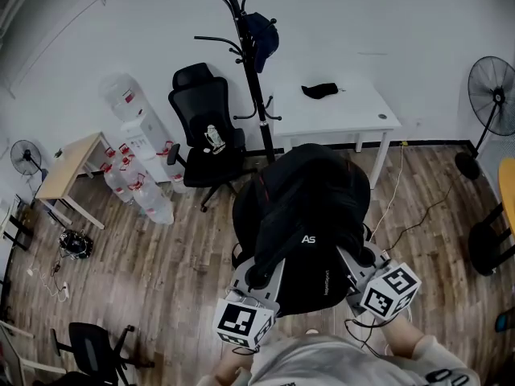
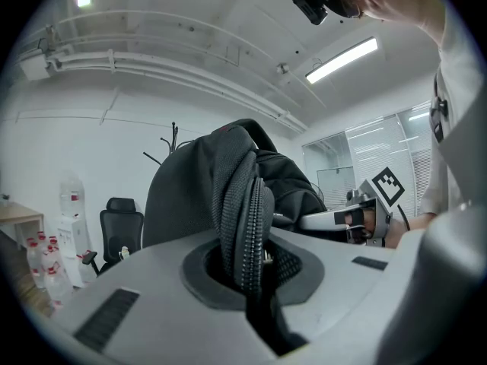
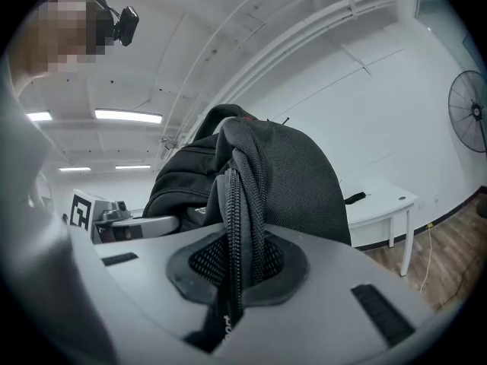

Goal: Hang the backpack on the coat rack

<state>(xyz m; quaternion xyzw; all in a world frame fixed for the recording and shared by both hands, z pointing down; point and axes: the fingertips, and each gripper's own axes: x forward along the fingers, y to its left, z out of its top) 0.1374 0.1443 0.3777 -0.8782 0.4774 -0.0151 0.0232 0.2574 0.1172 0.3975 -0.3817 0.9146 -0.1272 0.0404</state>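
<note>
A black backpack (image 1: 306,207) hangs in the air in front of me, held from both sides. My left gripper (image 1: 261,276) is shut on one of its padded straps (image 2: 243,219). My right gripper (image 1: 366,257) is shut on the other strap (image 3: 240,204). The bag's bulk (image 2: 190,196) rises beyond the left jaws, and likewise fills the right gripper view (image 3: 297,177). The black coat rack (image 1: 249,71) stands by the back wall, beyond the backpack, with a dark cap (image 1: 264,39) on one hook. Its hooks (image 2: 171,139) peek over the bag in the left gripper view.
A black office chair (image 1: 205,135) stands left of the rack and a white table (image 1: 342,111) right of it. Several water bottles (image 1: 137,175) and a small wooden table (image 1: 68,163) are at the left. A floor fan (image 1: 491,95) stands at the right, and cables (image 1: 402,207) lie on the wood floor.
</note>
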